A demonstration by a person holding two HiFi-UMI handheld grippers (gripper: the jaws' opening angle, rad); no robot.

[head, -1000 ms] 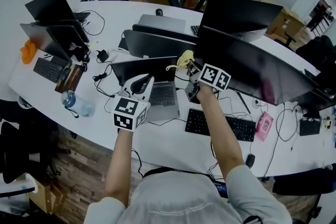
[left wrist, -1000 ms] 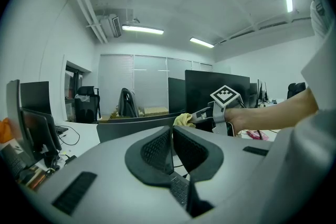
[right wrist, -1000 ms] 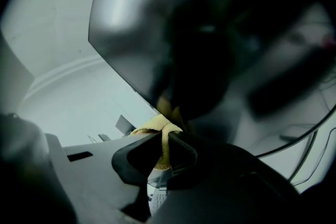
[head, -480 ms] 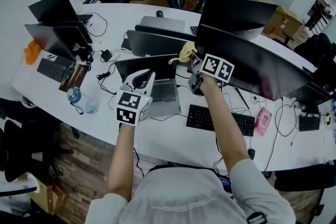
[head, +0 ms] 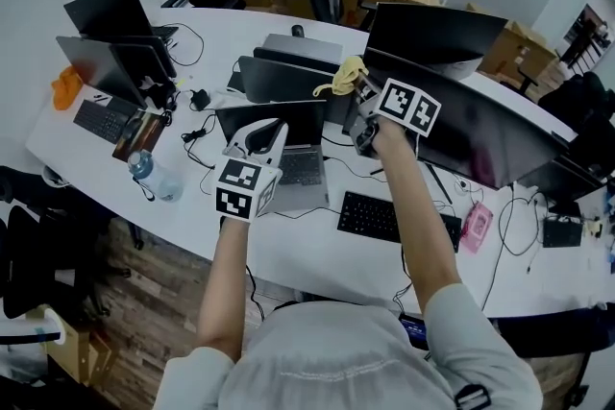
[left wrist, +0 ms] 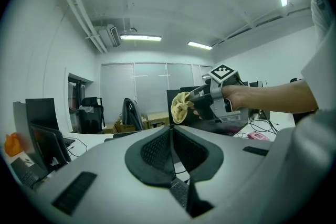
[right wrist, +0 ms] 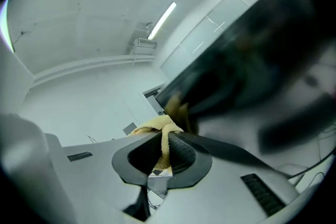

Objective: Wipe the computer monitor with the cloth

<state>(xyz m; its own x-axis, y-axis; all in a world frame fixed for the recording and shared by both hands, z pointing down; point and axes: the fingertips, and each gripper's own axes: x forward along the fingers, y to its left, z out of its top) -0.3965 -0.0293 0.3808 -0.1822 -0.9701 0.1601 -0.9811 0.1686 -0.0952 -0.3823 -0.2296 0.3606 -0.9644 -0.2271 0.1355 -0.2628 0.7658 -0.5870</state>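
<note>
Head view: at upper centre the right gripper (head: 359, 89) carries the yellow cloth (head: 340, 78) near the dark monitor's (head: 480, 134) left edge, while the left gripper (head: 261, 141) hangs lower, over a laptop (head: 288, 170). Left gripper view: its jaws are pressed together on nothing. Right gripper view: the jaws pinch a fold of the cloth at centre frame. It looks soft and limp, so a bunched fold seems the best hold

No text, label, brand or number is legible in any view.
</note>
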